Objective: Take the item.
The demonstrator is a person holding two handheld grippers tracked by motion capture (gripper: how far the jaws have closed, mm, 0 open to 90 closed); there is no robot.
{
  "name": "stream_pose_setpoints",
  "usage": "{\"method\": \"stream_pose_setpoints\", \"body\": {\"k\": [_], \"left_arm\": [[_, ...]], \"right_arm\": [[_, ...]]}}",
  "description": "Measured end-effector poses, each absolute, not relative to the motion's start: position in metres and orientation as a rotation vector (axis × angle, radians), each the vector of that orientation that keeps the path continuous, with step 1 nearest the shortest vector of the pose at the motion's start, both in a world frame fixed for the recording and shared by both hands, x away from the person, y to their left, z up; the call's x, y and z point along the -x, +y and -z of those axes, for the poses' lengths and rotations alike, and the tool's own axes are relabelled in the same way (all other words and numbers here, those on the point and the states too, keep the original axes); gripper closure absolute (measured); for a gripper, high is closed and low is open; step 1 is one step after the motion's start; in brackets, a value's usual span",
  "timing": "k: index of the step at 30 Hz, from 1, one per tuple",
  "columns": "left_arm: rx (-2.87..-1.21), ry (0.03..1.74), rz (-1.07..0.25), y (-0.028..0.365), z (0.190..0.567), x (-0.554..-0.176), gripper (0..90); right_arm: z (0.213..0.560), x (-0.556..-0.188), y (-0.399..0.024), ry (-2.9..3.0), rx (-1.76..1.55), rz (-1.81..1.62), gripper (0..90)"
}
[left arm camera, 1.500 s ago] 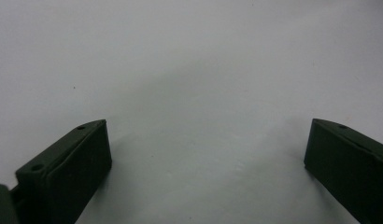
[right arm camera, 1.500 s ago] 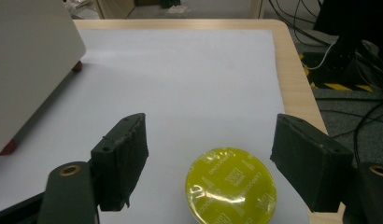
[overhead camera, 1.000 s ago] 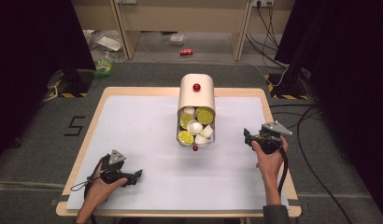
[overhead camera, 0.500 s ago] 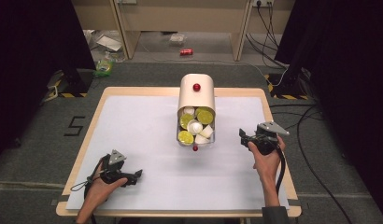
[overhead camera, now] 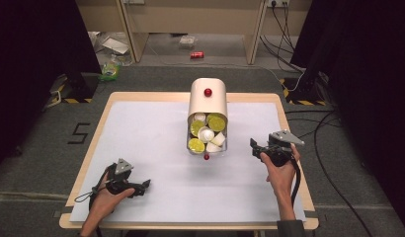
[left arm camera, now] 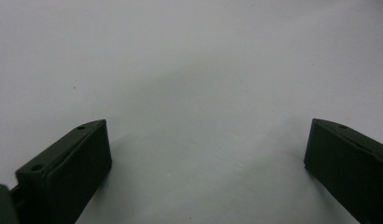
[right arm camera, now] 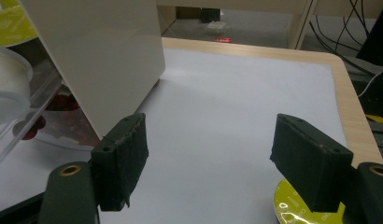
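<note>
My right gripper [overhead camera: 256,146] is spread with nothing between the jaws, just beside the cream box with a clear lid [overhead camera: 207,106] full of yellow-green and white tape rolls [overhead camera: 206,133] — I'd come in low from the side, slowly. Left gripper [overhead camera: 141,185] is released too.

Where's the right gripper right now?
In the high view the right gripper is at the table's right side, just right of the cream container holding yellow and white rolls, fingers open and pointing toward it.
</note>
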State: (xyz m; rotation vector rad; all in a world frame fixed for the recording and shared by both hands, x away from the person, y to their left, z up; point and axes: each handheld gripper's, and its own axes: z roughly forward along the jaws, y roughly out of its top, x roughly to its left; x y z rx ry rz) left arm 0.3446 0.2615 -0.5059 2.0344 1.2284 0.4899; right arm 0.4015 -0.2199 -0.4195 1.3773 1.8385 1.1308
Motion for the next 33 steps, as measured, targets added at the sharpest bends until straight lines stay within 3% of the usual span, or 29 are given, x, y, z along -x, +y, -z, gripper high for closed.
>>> {"method": "stream_pose_setpoints", "body": {"k": [33], "left_arm": [[-2.037,1.227,-0.490,0.262,0.506,-0.345,0.0]], "right_arm": [[0.416,-0.373,-0.198,1.902,-1.297,-1.185,26.6]]}}
